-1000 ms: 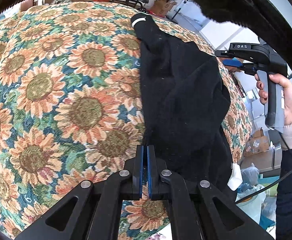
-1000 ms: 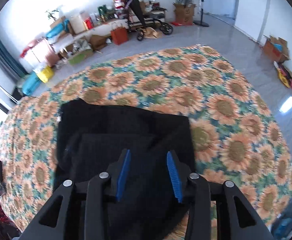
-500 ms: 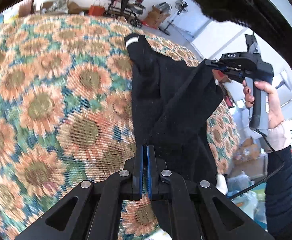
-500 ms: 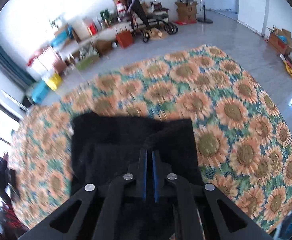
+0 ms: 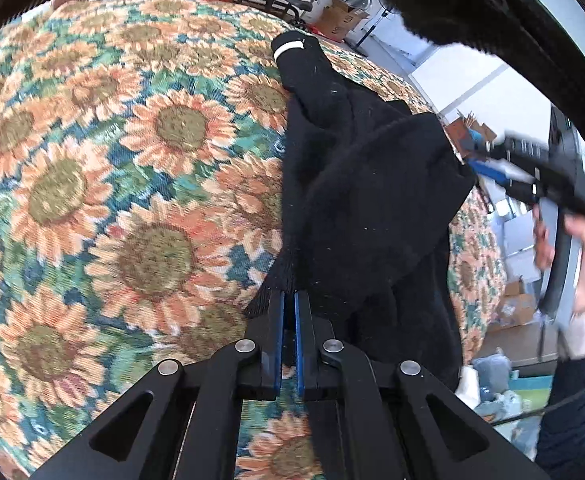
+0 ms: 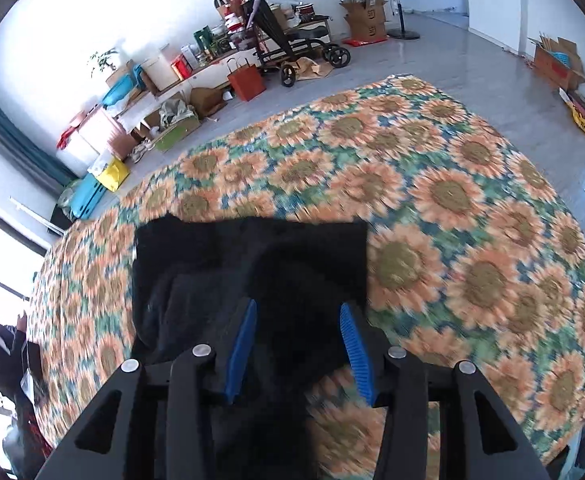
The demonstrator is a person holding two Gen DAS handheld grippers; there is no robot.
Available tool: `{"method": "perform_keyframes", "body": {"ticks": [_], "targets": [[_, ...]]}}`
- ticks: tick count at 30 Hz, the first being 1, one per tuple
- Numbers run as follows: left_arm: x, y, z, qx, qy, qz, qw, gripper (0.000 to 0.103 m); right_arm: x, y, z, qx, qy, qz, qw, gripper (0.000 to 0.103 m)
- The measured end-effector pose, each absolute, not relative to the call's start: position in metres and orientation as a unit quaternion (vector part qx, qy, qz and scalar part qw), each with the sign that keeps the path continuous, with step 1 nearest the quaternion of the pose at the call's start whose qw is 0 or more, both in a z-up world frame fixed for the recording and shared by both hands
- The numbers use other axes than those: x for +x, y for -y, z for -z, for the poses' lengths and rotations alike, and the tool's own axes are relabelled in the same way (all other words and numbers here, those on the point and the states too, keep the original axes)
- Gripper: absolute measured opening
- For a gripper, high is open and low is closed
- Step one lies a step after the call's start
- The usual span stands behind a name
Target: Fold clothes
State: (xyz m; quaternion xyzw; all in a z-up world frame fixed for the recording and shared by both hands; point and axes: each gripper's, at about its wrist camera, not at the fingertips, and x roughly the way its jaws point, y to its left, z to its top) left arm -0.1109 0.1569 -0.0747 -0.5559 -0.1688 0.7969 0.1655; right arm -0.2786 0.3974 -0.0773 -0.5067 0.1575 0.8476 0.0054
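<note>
Matt fuzzy black garment (image 5: 372, 208) (linty); coarse woven sunflower cloth (image 5: 112, 160).

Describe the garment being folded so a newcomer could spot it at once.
A sunflower cloth covers the whole surface. On it lies one black garment, partly folded, the only dark plain thing on the pattern. A white stripe marks its far cuff.

black garment (image 5: 372, 200); orange-green sunflower cloth (image 5: 132, 160); blue pads (image 6: 242, 344)

Garment (image 6: 252, 264) on cloth (image 6: 452, 200), boxes (image 6: 366, 20) behind
</note>
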Motion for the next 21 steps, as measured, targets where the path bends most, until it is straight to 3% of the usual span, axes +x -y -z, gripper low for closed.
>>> {"method": "perform_keyframes", "body": {"ticks": [4,6,7,8,12,15,18,20,21], "targets": [[-0.102,-0.16,0.07,-0.552,0.172,-0.799,0.168,0.003,-0.26,-0.408,0.094,-0.523,-0.141,-0.84,0.015,0.046],[-0.099,-0.16,0.066,-0.548,0.172,-0.8,0.174,0.003,-0.257,-0.421,0.103,-0.528,-0.179,-0.83,0.011,0.03],[-0.097,-0.16,0.063,-0.546,0.171,-0.801,0.177,0.003,-0.256,-0.427,0.107,-0.528,-0.198,-0.826,0.008,0.015],[-0.096,-0.158,0.059,-0.545,0.171,-0.801,0.178,0.003,-0.255,-0.432,0.111,-0.529,-0.218,-0.82,0.005,0.005],[-0.097,-0.151,0.051,-0.548,0.158,-0.806,0.159,0.003,-0.237,-0.445,0.103,-0.487,-0.295,-0.821,-0.036,0.005],[-0.102,-0.155,0.045,-0.55,0.125,-0.813,0.145,0.003,-0.222,-0.451,0.104,-0.496,-0.307,-0.811,-0.046,0.006],[-0.105,-0.161,0.041,-0.556,0.102,-0.811,0.15,0.003,-0.213,-0.438,0.116,-0.548,-0.221,-0.806,-0.032,0.019],[-0.108,-0.169,0.036,-0.558,0.085,-0.811,0.153,0.006,-0.205,-0.442,0.114,-0.544,-0.204,-0.814,-0.019,0.046],[-0.109,-0.17,0.031,-0.558,0.085,-0.811,0.158,0.007,-0.202,-0.447,0.11,-0.532,-0.203,-0.822,-0.011,0.046]]}}
